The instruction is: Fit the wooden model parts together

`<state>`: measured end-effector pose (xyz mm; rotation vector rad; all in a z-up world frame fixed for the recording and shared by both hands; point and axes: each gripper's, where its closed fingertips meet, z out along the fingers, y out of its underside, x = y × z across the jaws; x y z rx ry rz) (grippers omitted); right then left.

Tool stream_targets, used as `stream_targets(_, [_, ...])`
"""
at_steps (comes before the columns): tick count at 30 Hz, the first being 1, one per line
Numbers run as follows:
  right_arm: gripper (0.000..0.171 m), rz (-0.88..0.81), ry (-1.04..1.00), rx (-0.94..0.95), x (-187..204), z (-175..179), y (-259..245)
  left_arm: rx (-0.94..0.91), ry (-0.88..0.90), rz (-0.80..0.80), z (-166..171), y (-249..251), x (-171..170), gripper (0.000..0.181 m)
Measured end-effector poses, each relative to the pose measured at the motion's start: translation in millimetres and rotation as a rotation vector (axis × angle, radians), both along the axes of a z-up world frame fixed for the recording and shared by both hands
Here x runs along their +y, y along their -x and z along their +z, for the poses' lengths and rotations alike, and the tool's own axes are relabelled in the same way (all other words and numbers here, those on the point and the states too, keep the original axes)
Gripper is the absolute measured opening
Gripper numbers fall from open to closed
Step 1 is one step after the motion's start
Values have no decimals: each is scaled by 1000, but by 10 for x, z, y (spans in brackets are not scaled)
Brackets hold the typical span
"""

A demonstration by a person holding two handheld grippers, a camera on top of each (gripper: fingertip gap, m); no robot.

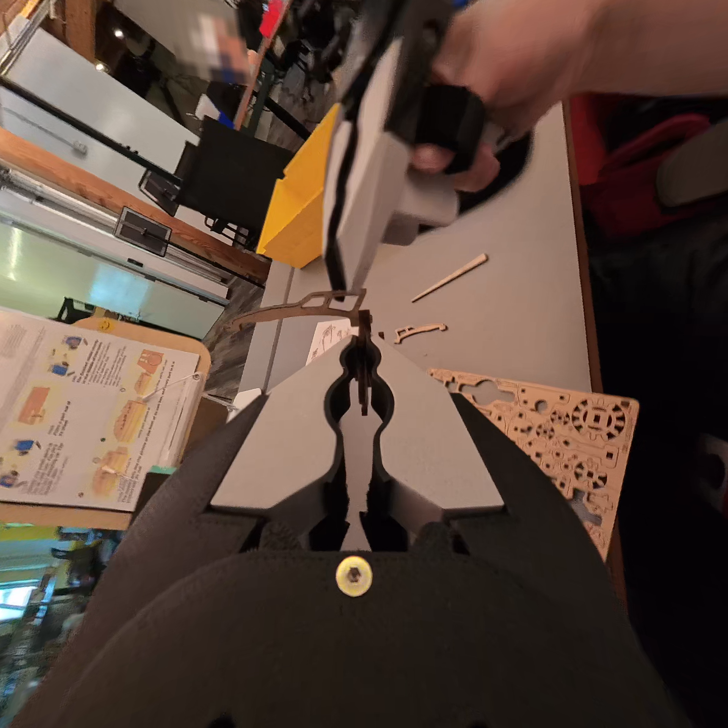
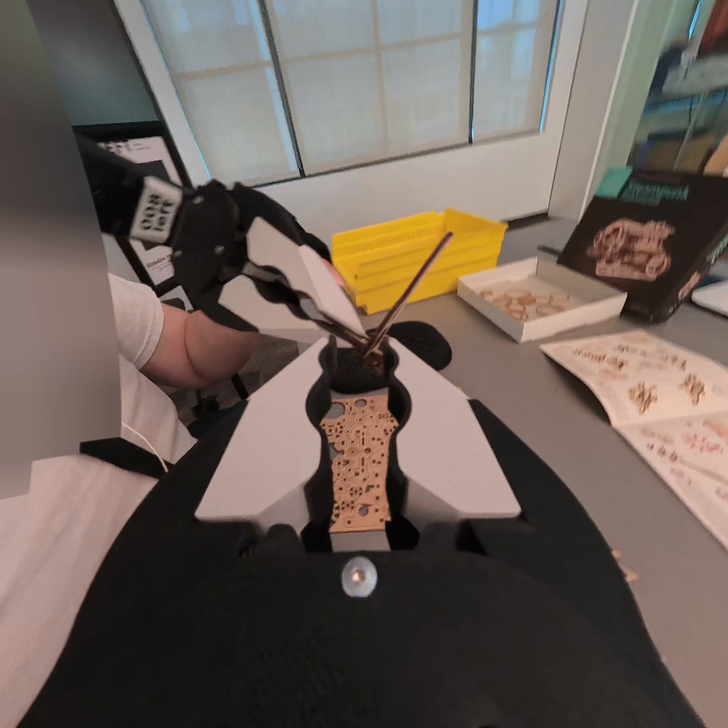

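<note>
In the left wrist view my left gripper [image 1: 360, 340] is shut on a small dark wooden part [image 1: 364, 321] that stands edge-on between its tips. My right gripper [image 1: 340, 293] comes down from above, shut on a long curved wooden part [image 1: 291, 311] that reaches to the left. The end of the long part meets the small part. In the right wrist view my right gripper [image 2: 362, 348] holds the long part [image 2: 413, 283], seen edge-on and slanting up to the right. The left gripper [image 2: 360, 333] comes in from the left and touches the same spot.
A laser-cut wooden sheet [image 1: 551, 433] lies on the grey table [image 1: 512, 335] under the grippers. A thin wooden stick [image 1: 449, 277] and a small loose part [image 1: 419, 331] lie beyond. A yellow bin [image 2: 417, 260], a white tray of rings [image 2: 539, 303], a black box [image 2: 638, 252] and an instruction booklet [image 2: 650, 394] are nearby. The grippers are tip to tip, or close to it.
</note>
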<state>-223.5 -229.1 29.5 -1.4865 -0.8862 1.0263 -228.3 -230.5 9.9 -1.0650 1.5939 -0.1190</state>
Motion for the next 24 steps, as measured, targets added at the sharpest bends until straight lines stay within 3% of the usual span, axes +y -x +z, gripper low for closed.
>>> stream_targets(2, [27, 7, -108, 19, -48, 55, -67, -75, 62, -14, 65, 11, 14, 0])
stream_targets(6, [24, 51, -191, 25, -131, 44, -88, -225, 335, -168, 151, -31, -161, 0])
stream_targets(11, [21, 98, -288, 58, -263, 145, -23, -383, 529, -331, 337, -12, -289, 0])
stream_targets(19, [7, 137, -328, 74, -400, 239, 37, -471, 573, -481, 413, 15, -407, 0])
stream_targets(24, [6, -87, -395, 70, -222, 385, -96, -553, 483, -379, 490, 38, -209, 0])
